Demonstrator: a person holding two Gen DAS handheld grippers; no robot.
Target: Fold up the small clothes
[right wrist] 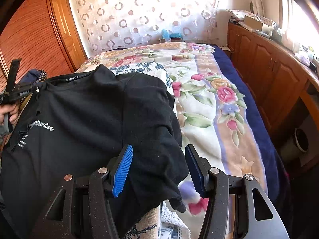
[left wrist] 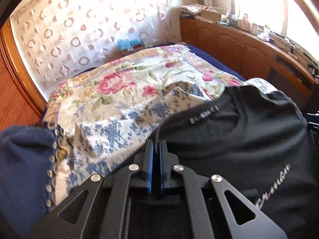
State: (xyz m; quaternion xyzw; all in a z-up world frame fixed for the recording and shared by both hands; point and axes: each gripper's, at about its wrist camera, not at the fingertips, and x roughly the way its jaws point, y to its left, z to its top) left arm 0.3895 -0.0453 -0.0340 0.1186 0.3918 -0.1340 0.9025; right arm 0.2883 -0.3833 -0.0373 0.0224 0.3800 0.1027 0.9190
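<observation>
1. Black cotton fills most of what I see: a black T-shirt lies spread over a blue-patterned white cloth on the bed, its collar toward the far end.
2. My left tongs are closed, their blue pads pinched on a fold of the shirt's edge near the collar.
3. From the right view, those left tongs grip the shirt's neck corner, with a hand behind them.
4. My right tongs stand open, astride the shirt's near right edge; the pads do not press it.
5. Floral blanket covers the bed, with a wooden cabinet along its right side.
6. Navy cloth sits at the left of the shirt.
</observation>
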